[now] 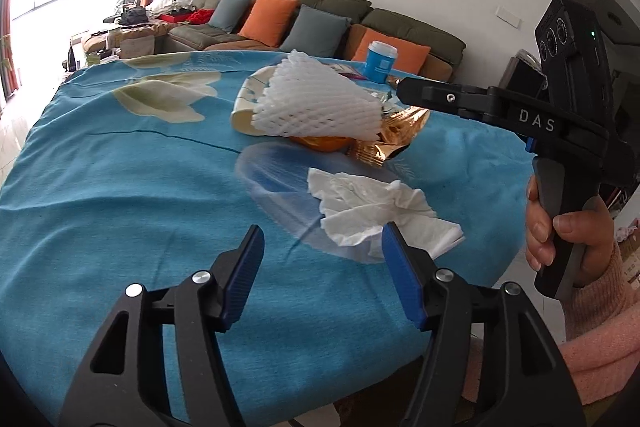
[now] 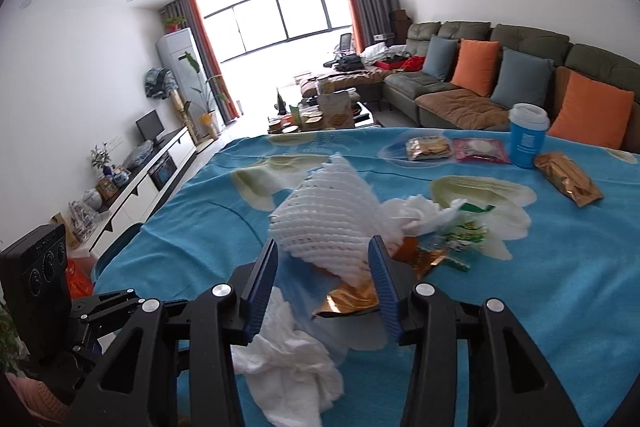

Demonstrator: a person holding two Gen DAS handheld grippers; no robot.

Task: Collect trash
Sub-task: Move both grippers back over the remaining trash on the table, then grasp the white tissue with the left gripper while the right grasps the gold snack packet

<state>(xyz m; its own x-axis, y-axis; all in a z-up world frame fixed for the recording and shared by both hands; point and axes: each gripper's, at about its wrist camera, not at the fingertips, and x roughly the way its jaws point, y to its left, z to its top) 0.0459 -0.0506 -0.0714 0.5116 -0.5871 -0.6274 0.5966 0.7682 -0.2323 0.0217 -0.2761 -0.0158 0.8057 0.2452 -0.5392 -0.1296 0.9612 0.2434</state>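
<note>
On the blue flowered tablecloth point(image 1: 120, 187), my left gripper point(image 1: 322, 259) stands spread, empty, beside a crumpled tissue point(image 1: 372, 207). My right gripper point(image 2: 324, 279) is spread too, gripping nothing, before the white foam net point(image 2: 324, 215) and gold wrappers point(image 2: 352, 297). Beyond: sofa point(image 2: 460, 103), window point(image 2: 280, 19).

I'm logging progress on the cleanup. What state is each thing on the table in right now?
Left gripper: open, empty.
Right gripper: open, empty.
White tissue: crumpled, lying on the blue tablecloth.
Foam fruit net: lying on its side.
Blue cup: upright, lid on.
Gold wrapper: lying flat.
</note>
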